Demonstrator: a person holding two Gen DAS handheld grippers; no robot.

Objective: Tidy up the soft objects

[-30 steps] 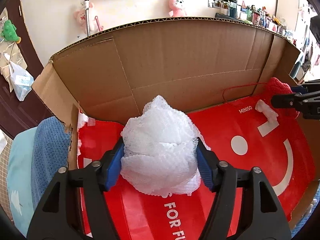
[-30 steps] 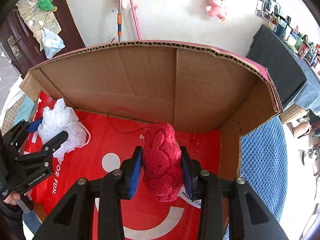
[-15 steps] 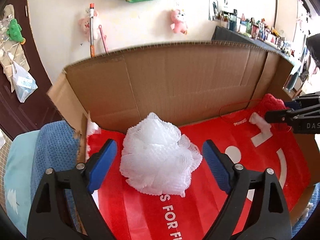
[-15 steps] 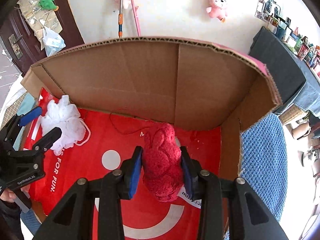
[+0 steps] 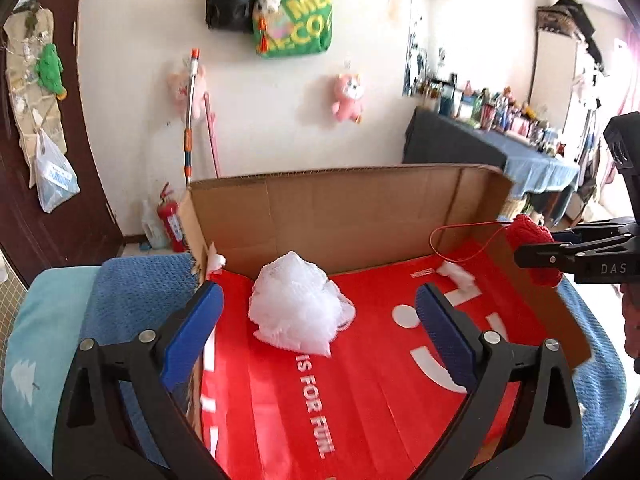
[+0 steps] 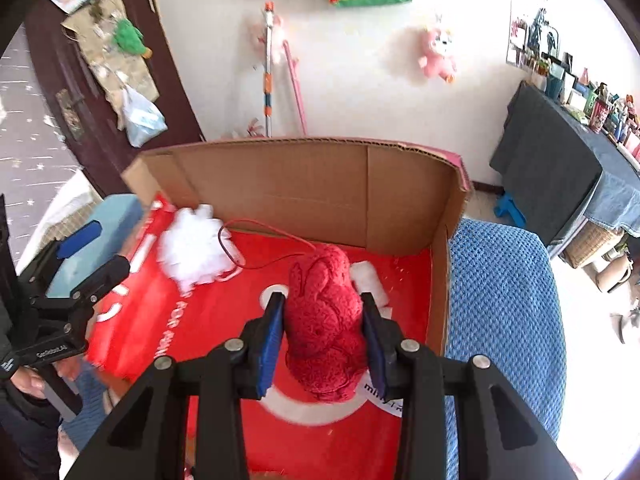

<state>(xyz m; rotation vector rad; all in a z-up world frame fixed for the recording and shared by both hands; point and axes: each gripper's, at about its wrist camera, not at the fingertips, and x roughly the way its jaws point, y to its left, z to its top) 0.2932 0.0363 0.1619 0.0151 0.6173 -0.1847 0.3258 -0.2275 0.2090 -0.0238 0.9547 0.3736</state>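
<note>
The white mesh bath pouf (image 5: 298, 306), light and springy, lies on the red bag (image 5: 360, 400) lining the cardboard box (image 5: 340, 208) before the spread-open left claw (image 5: 320, 332), while the right claw (image 6: 323, 344) squeezes the soft red knitted toy (image 6: 326, 320) at its middle.

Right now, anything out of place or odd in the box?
Mostly tidy. The red knitted yarn bundle trails a loose thin red strand across the red bag lining the cardboard box, looping behind the white mesh bath pouf. It could snag. The right hand-held gripper grips the bundle; the left hand-held gripper is open.
</note>
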